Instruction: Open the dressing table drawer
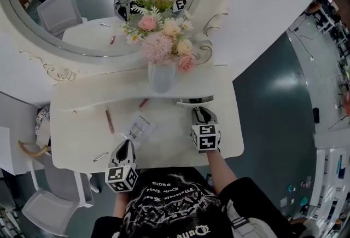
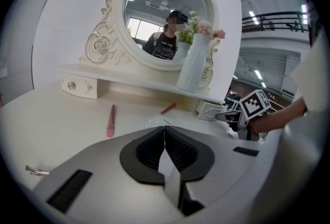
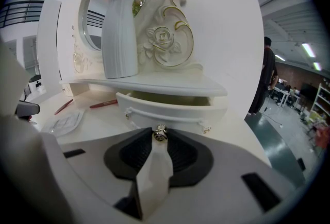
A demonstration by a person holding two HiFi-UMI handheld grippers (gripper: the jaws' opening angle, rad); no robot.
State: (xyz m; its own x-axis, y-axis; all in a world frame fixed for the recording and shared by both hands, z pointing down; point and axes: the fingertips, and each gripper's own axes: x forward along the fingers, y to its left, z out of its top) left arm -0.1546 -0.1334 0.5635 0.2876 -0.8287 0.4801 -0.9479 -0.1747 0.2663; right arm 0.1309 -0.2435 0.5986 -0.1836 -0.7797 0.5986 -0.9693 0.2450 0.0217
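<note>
The small white drawer [image 3: 170,107] under the right end of the dressing table's shelf stands pulled out a short way; it also shows in the head view [image 1: 192,102]. My right gripper [image 3: 161,138] is shut on the drawer's small metal knob [image 3: 161,134], straight in front of the drawer. From above, the right gripper [image 1: 200,112] points at the drawer front. My left gripper [image 2: 164,133] hovers low over the tabletop with its jaws shut and nothing visibly between them. In the head view the left gripper [image 1: 128,143] sits at the table's front edge, just short of a clear plastic packet [image 1: 139,125].
A white vase of flowers [image 1: 162,75] stands on the shelf before the round mirror [image 1: 65,1]. A pink stick [image 1: 109,121], a red stick [image 1: 143,103] and a metal clip [image 1: 100,157] lie on the tabletop [image 1: 82,138]. A second small drawer [image 2: 80,85] sits at the left. A chair [image 1: 46,209] stands lower left.
</note>
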